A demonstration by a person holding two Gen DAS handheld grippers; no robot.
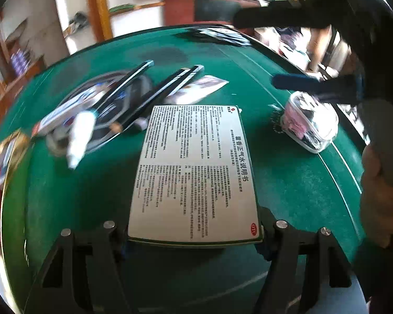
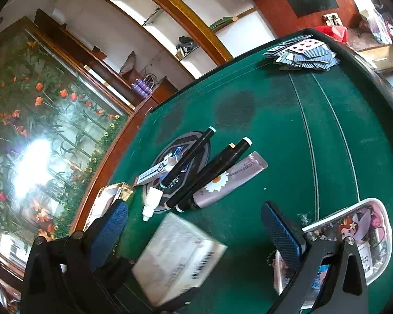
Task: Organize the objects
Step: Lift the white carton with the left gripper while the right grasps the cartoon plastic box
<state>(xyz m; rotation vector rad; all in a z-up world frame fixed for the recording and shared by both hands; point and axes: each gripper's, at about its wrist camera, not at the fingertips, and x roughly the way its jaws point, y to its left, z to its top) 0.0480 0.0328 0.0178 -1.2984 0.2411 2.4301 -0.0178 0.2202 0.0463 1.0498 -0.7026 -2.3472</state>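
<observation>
Medicine box (image 1: pixel 194 172) between left gripper (image 1: pixel 194 238) fingers, green table (image 1: pixel 288 183)

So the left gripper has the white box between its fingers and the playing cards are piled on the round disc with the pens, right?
Not quite. The left gripper does have the white box between its fingers, but the playing cards lie at the far edge of the green table, well apart from the round disc and pens, as the right wrist view shows.

- A green felt surface (image 2: pixel 275 120) fills the centre.
- White shelves (image 2: pixel 170 23) with a gold-brown frame stand at 12 o'clock.
- A flower mural (image 2: pixel 39 120) catches bright glare at 9 o'clock.
- A red-brown wall (image 2: pixel 272 7) stands at 1 o'clock.
</observation>
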